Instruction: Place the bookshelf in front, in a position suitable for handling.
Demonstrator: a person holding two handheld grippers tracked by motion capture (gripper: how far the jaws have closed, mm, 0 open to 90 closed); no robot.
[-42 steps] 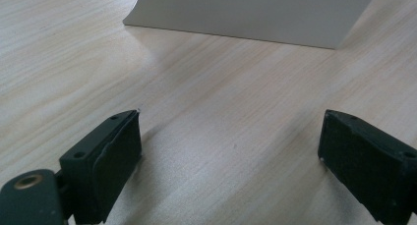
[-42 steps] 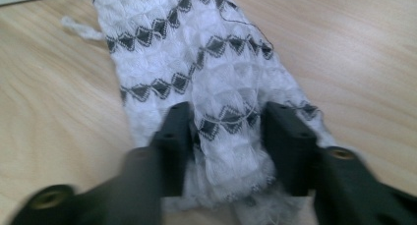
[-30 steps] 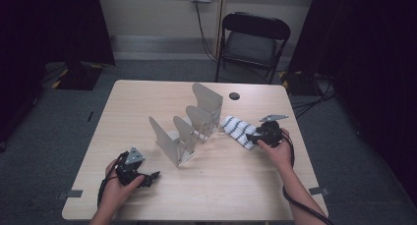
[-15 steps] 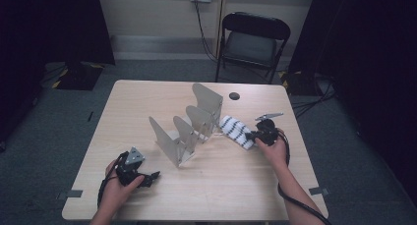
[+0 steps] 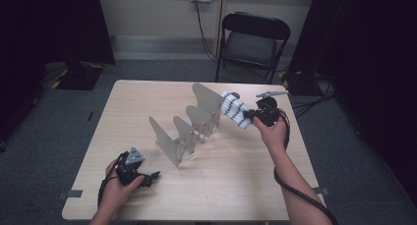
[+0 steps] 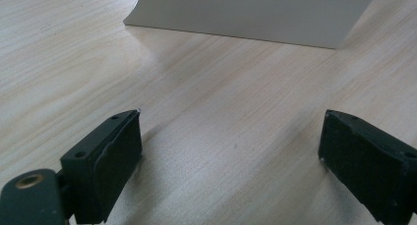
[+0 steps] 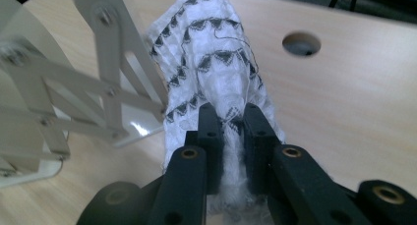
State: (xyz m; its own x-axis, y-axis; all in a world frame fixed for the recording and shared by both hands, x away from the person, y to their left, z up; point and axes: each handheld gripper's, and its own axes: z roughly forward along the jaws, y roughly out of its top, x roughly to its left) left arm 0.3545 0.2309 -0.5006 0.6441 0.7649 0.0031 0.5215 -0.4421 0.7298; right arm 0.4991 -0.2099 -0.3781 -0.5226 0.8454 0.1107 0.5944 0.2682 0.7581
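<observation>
The right gripper (image 5: 252,116) has just been closing, and its two black jaws are now clamped on a bunched fold of a white sock with a black zigzag pattern (image 5: 234,108). In the right gripper view the fabric (image 7: 216,72) is squeezed tight between the pads and fans out beyond them. Seen from above, the sock hangs off the table (image 5: 246,185), stretched from the jaws toward the far end of the metal rack (image 5: 189,126), its free end just beside the rack's tallest, farthest plate. The right hand (image 5: 271,131) holds the gripper from behind, with the cable trailing down along the forearm.

The rack is an expanding row of upright grey plates joined by crossed slats (image 7: 74,82), running diagonally across the middle of the table. A round hole in the tabletop (image 7: 301,43) lies past the sock, on the side away from the rack.

The left gripper (image 5: 147,177) rests low at the table's near edge, apart from the near end of the rack, held in the left hand (image 5: 118,190). Its jaws stand wide apart with only bare wood between them, and the rack's nearest plate (image 6: 255,14) stands ahead of them.
</observation>
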